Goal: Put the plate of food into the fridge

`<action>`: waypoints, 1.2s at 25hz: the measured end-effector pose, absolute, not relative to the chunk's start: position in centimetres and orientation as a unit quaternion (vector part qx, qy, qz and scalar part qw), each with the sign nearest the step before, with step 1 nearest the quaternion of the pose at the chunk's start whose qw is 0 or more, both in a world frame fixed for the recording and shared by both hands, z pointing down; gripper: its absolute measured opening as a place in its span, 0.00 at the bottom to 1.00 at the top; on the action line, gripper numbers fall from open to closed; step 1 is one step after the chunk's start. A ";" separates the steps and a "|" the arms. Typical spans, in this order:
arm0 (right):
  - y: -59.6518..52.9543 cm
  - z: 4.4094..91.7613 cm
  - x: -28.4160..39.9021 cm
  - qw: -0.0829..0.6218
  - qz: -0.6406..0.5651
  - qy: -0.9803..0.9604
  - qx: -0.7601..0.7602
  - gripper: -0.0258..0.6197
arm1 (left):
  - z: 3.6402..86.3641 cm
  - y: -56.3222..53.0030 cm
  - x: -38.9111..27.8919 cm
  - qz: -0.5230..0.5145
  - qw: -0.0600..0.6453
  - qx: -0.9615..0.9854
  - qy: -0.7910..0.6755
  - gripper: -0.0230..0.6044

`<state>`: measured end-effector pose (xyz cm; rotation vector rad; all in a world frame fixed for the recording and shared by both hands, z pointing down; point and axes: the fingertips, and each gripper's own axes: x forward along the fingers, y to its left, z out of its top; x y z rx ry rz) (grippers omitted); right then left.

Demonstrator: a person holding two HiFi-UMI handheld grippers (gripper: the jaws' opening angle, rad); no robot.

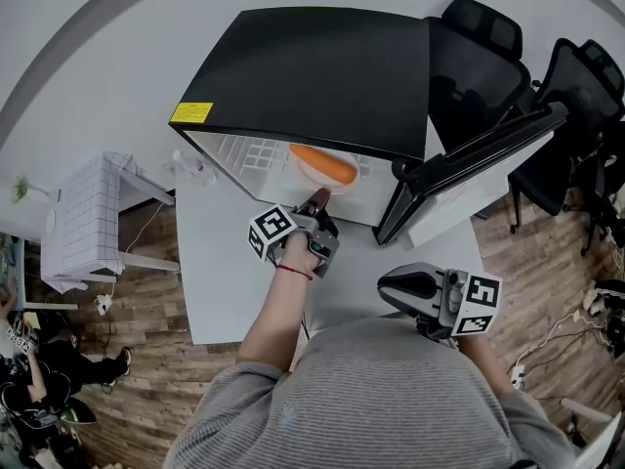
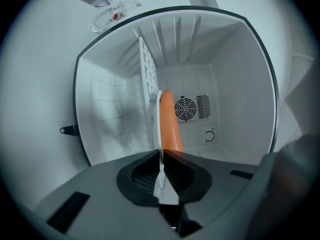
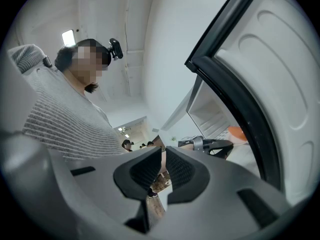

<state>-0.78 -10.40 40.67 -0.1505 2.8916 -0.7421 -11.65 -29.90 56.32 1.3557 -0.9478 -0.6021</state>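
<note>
A small black fridge (image 1: 312, 66) stands on the white table (image 1: 225, 262) with its door (image 1: 479, 149) swung open to the right. My left gripper (image 1: 317, 201) is shut on the near rim of a white plate (image 1: 332, 182) that carries a long orange piece of food (image 1: 322, 162), held at the fridge's mouth. In the left gripper view the plate's rim (image 2: 159, 134) runs edge-on between the jaws, with the food (image 2: 170, 124) above the white inside and the wire shelf (image 2: 147, 79). My right gripper (image 1: 386, 283) hangs near the person's body, shut on nothing.
The open door (image 3: 260, 84) stands close on the right of my right gripper (image 3: 162, 156). Black office chairs (image 1: 479, 37) stand behind the fridge. A white side table with a grid cloth (image 1: 88, 218) stands left. Clear plastic wrapping (image 1: 190, 169) lies by the fridge's left corner.
</note>
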 end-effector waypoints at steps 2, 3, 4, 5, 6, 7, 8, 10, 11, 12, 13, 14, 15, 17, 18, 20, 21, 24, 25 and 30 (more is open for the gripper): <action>-10.5 40.7 -0.7 0.076 -0.248 0.964 -0.052 0.07 | 56.3 -30.3 -11.8 -0.266 0.638 0.592 -0.415 0.09; -10.5 40.7 -0.7 0.076 -0.248 0.964 -0.053 0.07 | 56.3 -30.5 -11.8 -0.267 0.638 0.590 -0.416 0.09; -10.6 40.7 -0.6 0.076 -0.248 0.964 -0.054 0.07 | 56.4 -30.8 -11.8 -0.267 0.639 0.589 -0.416 0.09; -10.6 40.7 -0.5 0.076 -0.248 0.964 -0.056 0.07 | 56.4 -31.0 -11.9 -0.267 0.639 0.589 -0.416 0.09; -10.7 40.7 -0.4 0.075 -0.248 0.964 -0.057 0.07 | 56.5 -31.1 -11.9 -0.266 0.639 0.589 -0.417 0.09; -10.8 40.7 -0.3 0.075 -0.248 0.964 -0.059 0.07 | 56.5 -31.3 -11.8 -0.266 0.639 0.589 -0.417 0.09; -10.8 40.7 -0.3 0.076 -0.248 0.964 -0.060 0.07 | 56.6 -31.5 -11.8 -0.266 0.639 0.589 -0.417 0.09; -10.9 40.7 -0.3 0.076 -0.248 0.964 -0.061 0.07 | 56.5 -31.9 -11.7 -0.265 0.640 0.589 -0.417 0.09; -10.9 40.7 -0.3 0.075 -0.248 0.964 -0.061 0.07 | 56.5 -32.0 -11.6 -0.266 0.639 0.589 -0.417 0.09; -11.0 40.7 -0.2 0.075 -0.248 0.964 -0.062 0.07 | 56.5 -32.2 -11.6 -0.266 0.639 0.589 -0.417 0.09; -11.0 40.7 -0.2 0.075 -0.248 0.964 -0.063 0.07 | 56.5 -32.4 -11.6 -0.266 0.638 0.590 -0.417 0.09; -11.0 40.7 -0.2 0.075 -0.248 0.964 -0.064 0.07 | 56.5 -32.6 -11.6 -0.265 0.638 0.590 -0.417 0.09; -11.1 40.7 -0.1 0.075 -0.248 0.964 -0.065 0.07 | 56.5 -32.7 -11.6 -0.265 0.638 0.590 -0.418 0.09; -11.1 40.7 -0.1 0.075 -0.248 0.964 -0.066 0.07 | 56.6 -33.0 -11.7 -0.264 0.638 0.590 -0.419 0.09; -11.1 40.7 -0.1 0.075 -0.248 0.964 -0.067 0.07 | 56.6 -33.1 -11.7 -0.264 0.637 0.590 -0.419 0.09; -11.1 40.7 -0.1 0.076 -0.247 0.964 -0.068 0.07 | 56.6 -33.2 -11.8 -0.265 0.636 0.591 -0.420 0.09; -11.1 40.7 -0.1 0.076 -0.247 0.964 -0.068 0.07 | 56.6 -33.2 -11.8 -0.265 0.634 0.593 -0.420 0.09; -11.2 40.7 -0.1 0.077 -0.246 0.964 -0.070 0.07 | 56.4 -33.3 -11.9 -0.262 0.626 0.601 -0.422 0.09; -11.3 40.7 -0.1 0.078 -0.246 0.964 -0.071 0.07 | 56.3 -33.3 -11.9 -0.263 0.624 0.603 -0.422 0.09; -11.5 40.9 -0.2 0.075 -0.248 0.963 -0.073 0.07 | 55.9 -33.2 -12.0 -0.258 0.613 0.617 -0.420 0.09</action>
